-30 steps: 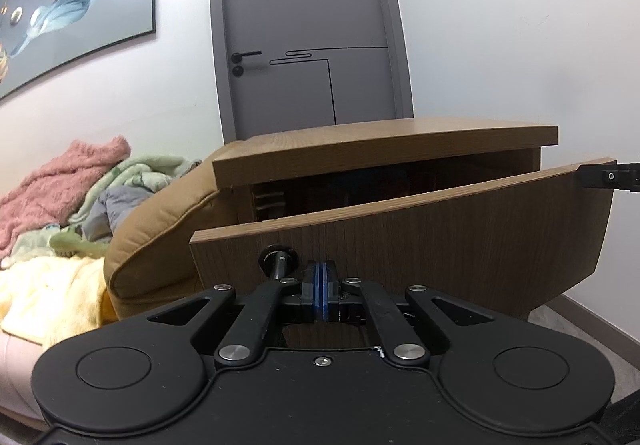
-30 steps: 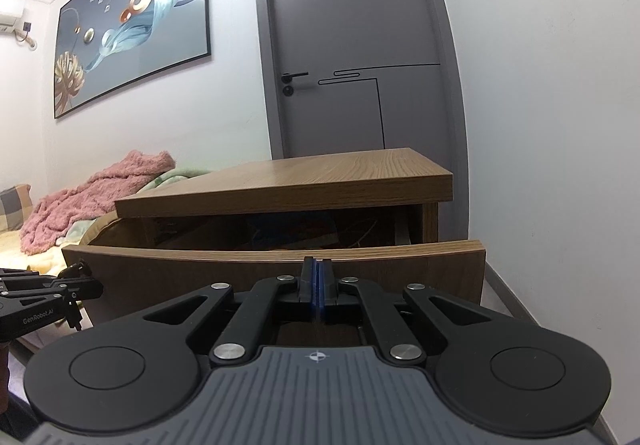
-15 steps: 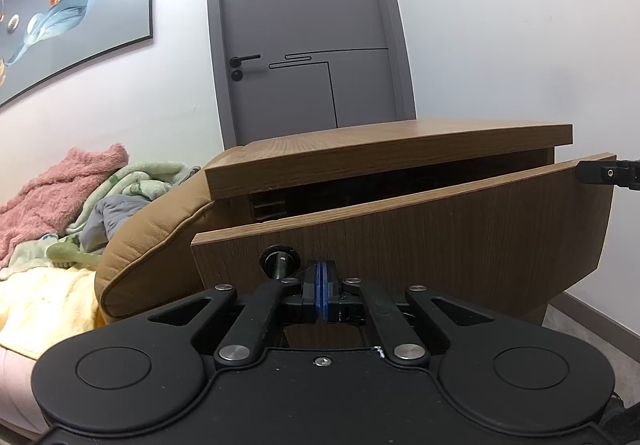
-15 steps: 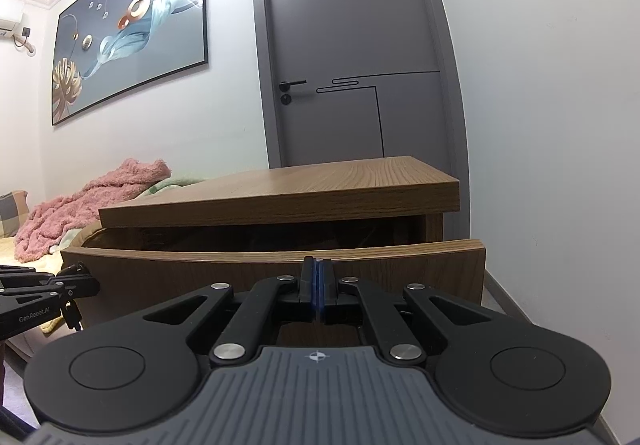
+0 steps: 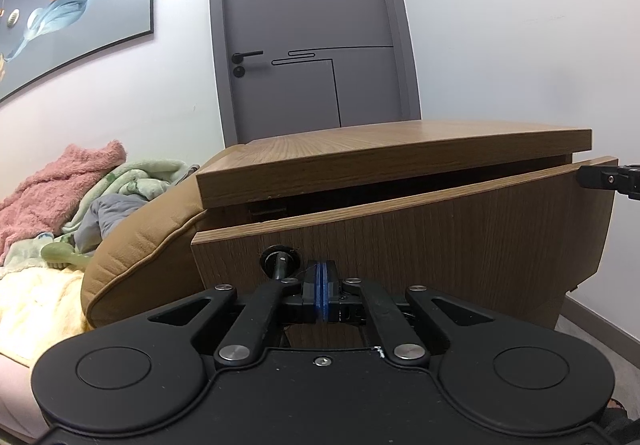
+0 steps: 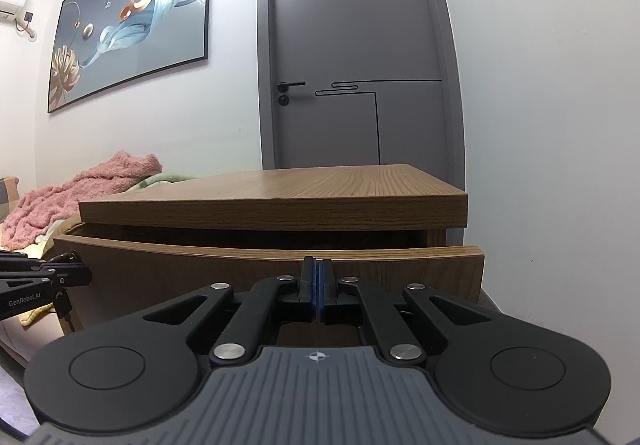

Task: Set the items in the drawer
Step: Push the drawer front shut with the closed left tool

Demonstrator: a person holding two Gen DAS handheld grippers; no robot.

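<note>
A wooden nightstand (image 5: 392,149) has its drawer (image 5: 440,229) pulled out only a little; a narrow dark gap shows under the top. A black knob (image 5: 280,261) sits on the drawer front. My left gripper (image 5: 321,289) is shut and empty, right against the drawer front beside the knob. My right gripper (image 6: 317,285) is shut and empty, against the drawer front (image 6: 260,273) near its top edge. The right gripper's tip shows at the far right of the left wrist view (image 5: 608,179). The left gripper shows at the left of the right wrist view (image 6: 40,281). The drawer's contents are hidden.
A tan padded headboard (image 5: 144,237) and a bed with pink (image 5: 52,189), green and yellow blankets lie left of the nightstand. A grey door (image 6: 356,57) stands behind it. A white wall (image 6: 552,125) is close on the right.
The drawer has slid inward; the gap under the nightstand top has narrowed. Both grippers have moved forward with the drawer front and stayed shut.
</note>
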